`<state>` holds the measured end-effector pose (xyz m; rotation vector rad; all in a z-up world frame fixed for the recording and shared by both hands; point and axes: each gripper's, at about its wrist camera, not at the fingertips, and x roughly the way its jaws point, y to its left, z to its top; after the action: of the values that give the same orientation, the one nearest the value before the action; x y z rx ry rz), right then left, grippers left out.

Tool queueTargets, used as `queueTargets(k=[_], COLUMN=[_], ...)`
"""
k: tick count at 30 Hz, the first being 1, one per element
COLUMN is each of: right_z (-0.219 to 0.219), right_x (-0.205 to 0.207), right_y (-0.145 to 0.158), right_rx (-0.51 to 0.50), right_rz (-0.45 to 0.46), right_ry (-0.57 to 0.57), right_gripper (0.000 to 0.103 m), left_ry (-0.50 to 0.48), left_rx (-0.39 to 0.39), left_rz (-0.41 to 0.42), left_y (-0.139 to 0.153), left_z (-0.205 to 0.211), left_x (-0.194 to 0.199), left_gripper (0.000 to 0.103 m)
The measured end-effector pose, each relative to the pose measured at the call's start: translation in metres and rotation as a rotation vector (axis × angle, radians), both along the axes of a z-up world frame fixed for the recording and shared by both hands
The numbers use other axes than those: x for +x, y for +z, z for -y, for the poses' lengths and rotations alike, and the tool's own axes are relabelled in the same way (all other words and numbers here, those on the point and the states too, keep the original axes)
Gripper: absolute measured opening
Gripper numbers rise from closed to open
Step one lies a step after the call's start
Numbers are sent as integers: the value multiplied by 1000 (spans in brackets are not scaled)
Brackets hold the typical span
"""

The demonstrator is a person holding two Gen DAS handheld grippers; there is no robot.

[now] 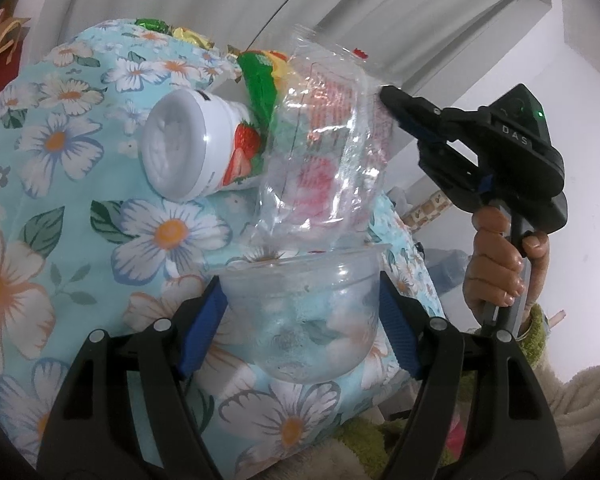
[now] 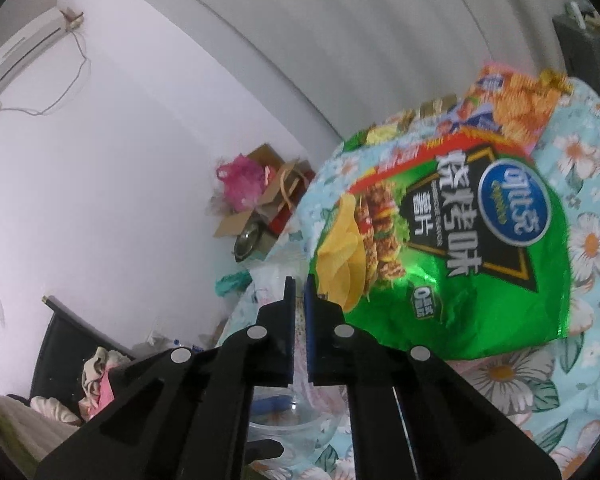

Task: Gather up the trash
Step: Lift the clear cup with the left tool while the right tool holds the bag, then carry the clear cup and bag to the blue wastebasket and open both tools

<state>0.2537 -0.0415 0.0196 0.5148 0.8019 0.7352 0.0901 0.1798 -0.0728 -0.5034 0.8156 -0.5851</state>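
Two hand-held grippers work over the flowered bedspread (image 1: 60,184). Left hand-held gripper (image 1: 300,316) clamps a clear bowl (image 1: 300,320), rim up, lower centre. Right hand-held gripper (image 1: 384,92) pinches a clear wrapper (image 1: 324,148), hanging long-axis downward above the bowl.

Blk tongs (image 1: 300,332) w/ blue pads (green sleeve (image 1: 534,334))

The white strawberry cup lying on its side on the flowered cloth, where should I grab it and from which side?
Probably take the white strawberry cup across its round body near the open mouth, coming from the camera-facing side. It lies tipped over, mouth toward the left wrist view, its far end tucked against the green chip bag and partly behind the clear wrapper, so only the mouth end is free.
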Motion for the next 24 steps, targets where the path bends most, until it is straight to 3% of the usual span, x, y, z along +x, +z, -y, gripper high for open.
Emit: queueTargets(k=[11,24], right_z=[31,61], right_x=[-19,-40], right_y=[27,43], right_rx=[43,73], right_rz=[72,117], right_ry=[-71,-122], right_gripper=[4,4], left_ry=[0,7], left_rx=[11,25], left_rz=[84,118], left_y=[15,31], left_z=[0,4], left_x=[-12,-17], left_gripper=[69,69])
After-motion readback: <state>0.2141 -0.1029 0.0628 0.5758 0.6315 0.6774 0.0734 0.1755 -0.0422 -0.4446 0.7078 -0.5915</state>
